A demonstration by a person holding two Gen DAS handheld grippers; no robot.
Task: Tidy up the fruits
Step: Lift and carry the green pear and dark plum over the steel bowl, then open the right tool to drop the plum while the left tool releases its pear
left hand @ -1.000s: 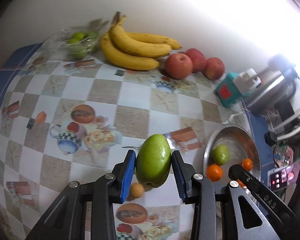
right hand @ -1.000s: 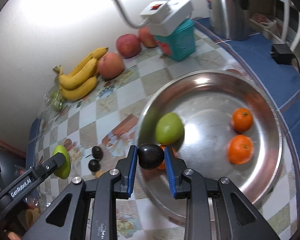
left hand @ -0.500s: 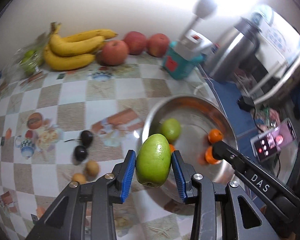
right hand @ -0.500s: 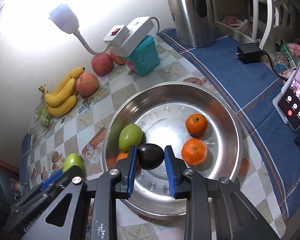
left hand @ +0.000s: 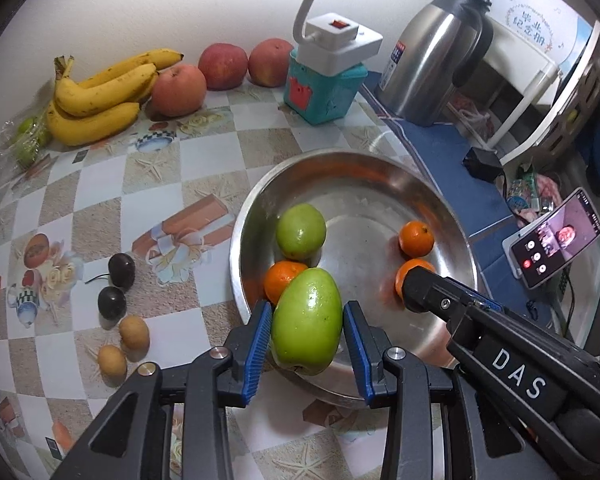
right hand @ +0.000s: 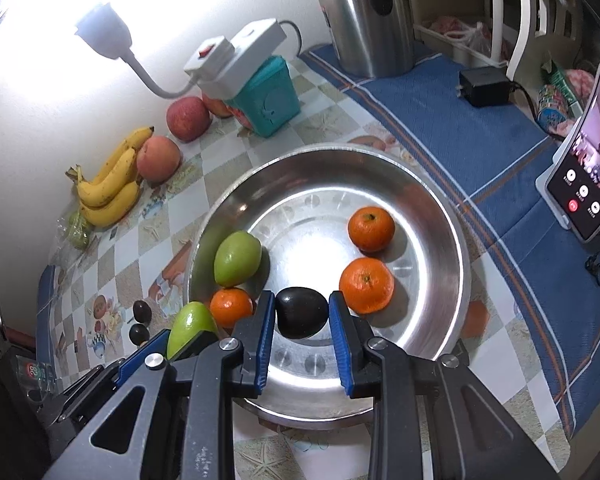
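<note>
My left gripper is shut on a large green fruit and holds it above the near left rim of the steel bowl. My right gripper is shut on a dark plum above the bowl's near part. In the bowl lie another green fruit and three oranges. Two dark plums and two small brown fruits lie on the table left of the bowl. The held green fruit also shows in the right wrist view.
Bananas, three apples and a bag of small green fruit lie along the wall. A teal box with a white lamp base, a steel kettle, a charger and a phone on a stand are to the right.
Both grippers have moved right and closer over the bowl, each still holding its fruit. The right gripper with the plum now hangs lower over the bowl's near part.
</note>
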